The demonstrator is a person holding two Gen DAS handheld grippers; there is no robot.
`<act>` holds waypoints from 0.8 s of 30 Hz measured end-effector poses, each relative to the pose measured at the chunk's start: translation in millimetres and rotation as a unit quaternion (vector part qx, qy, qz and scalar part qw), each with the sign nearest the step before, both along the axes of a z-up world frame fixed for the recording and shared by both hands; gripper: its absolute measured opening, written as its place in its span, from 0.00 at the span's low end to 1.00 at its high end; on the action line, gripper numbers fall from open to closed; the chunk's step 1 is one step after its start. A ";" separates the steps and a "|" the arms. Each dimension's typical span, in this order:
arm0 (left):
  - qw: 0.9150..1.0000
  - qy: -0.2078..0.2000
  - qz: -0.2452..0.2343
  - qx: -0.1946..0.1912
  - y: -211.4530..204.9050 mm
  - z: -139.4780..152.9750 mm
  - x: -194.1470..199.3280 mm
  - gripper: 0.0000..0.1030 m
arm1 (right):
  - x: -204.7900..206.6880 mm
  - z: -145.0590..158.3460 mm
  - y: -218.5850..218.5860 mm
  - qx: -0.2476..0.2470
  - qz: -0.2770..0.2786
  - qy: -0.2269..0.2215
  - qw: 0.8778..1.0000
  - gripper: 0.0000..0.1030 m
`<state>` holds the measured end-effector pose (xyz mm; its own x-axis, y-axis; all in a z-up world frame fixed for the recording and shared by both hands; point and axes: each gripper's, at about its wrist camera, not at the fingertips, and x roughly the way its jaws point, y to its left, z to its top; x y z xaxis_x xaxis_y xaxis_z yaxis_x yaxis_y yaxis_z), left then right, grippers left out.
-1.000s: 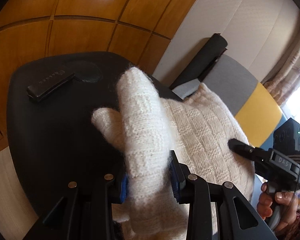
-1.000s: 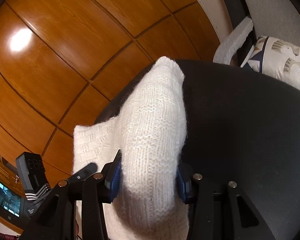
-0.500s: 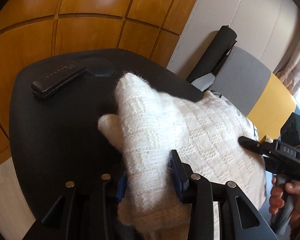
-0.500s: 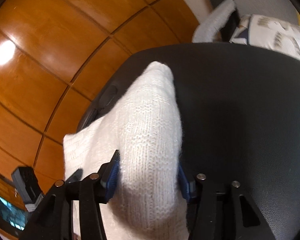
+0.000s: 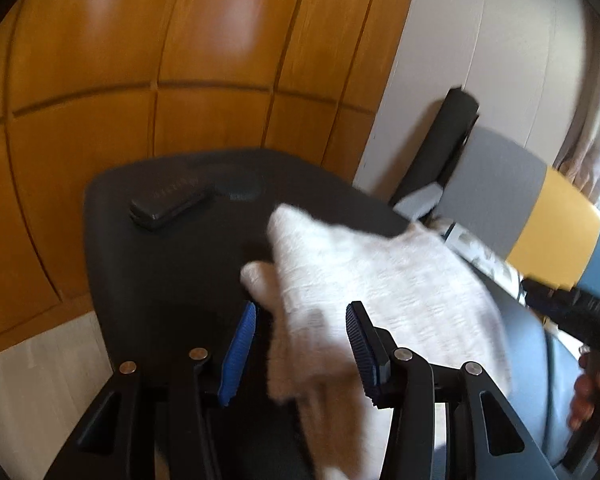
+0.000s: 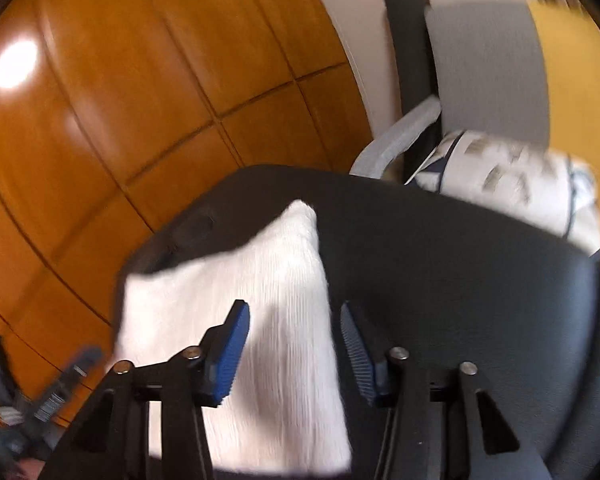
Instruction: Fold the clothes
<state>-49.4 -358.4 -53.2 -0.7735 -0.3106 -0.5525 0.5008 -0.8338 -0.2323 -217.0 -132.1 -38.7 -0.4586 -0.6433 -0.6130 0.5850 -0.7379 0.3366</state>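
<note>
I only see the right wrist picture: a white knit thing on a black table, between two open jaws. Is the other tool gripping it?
Observer: No. The left gripper has its jaws spread too, and the sweater lies between them unclamped.
Operator: Anything else on the table?
Observer: A small black bar-shaped case lies near the far edge of the table, apart from the sweater.
Operator: Who holds my tool?
Observer: A hand shows at the right edge of the left wrist view, wrapped around the handle of the right gripper.
</note>
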 end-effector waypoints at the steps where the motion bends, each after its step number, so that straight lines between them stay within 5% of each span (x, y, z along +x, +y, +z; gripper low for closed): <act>1: 1.000 -0.001 -0.003 -0.009 8.7 2.0 -2.2 0.47 | 8.0 -1.3 -3.4 0.006 0.009 0.003 1.000 0.41; 7: 0.997 -0.042 -0.036 -0.053 52.9 -14.3 -15.9 0.47 | 31.5 -24.1 -21.1 0.034 0.032 -0.011 0.999 0.41; 11: 0.995 -0.088 -0.032 -0.043 55.8 -37.8 -22.5 0.47 | 41.6 -47.7 -31.1 0.079 0.042 -0.015 0.996 0.41; 17: 0.995 -0.091 -0.032 -0.019 52.3 -54.9 -7.3 0.48 | 63.7 -72.4 -28.9 0.130 0.043 0.019 0.990 0.39; 24: 0.996 -0.084 -0.022 -0.021 71.2 -38.3 21.3 0.48 | 95.8 -56.8 -15.4 0.132 0.005 0.008 0.991 0.42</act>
